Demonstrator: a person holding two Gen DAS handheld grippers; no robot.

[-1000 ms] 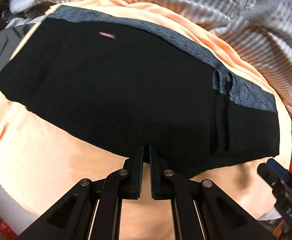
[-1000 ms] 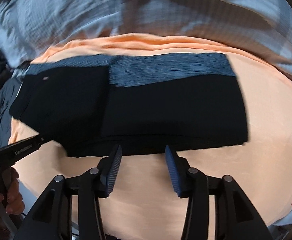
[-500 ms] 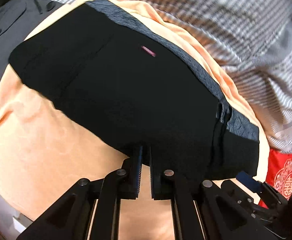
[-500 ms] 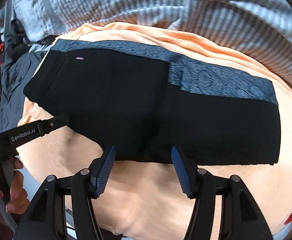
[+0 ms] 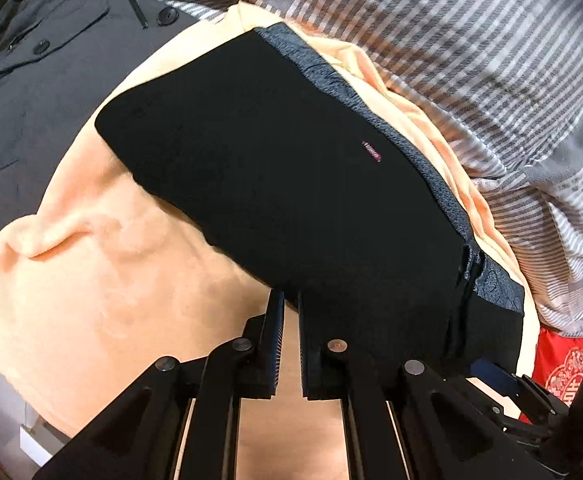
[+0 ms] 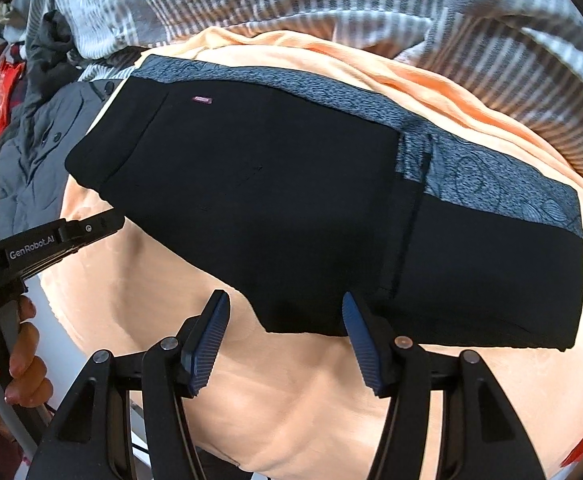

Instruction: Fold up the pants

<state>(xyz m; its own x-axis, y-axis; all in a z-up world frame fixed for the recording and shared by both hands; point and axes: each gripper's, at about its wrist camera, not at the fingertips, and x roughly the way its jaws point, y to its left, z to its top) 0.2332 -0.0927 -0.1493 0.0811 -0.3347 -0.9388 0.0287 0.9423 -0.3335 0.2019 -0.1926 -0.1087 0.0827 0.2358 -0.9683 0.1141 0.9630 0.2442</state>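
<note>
**A:** Pants lie flat on the peach blanket, grey waistband along the blanket's far edge, near the striped bedding. Where are the jaws?

**B:** Left gripper: jaws have just been opening to a narrow slit at the near hem, nothing pinched that I can see. Right gripper: jaws well apart and empty, tips at the hem's near edge.

**A:** Next fold, then?

**B:** Probably. I'd bite both layers of the near hem squarely with each gripper, lift together, and carry it level toward the waistband, so the cloth doesn't skew or drag the blanket.
</note>
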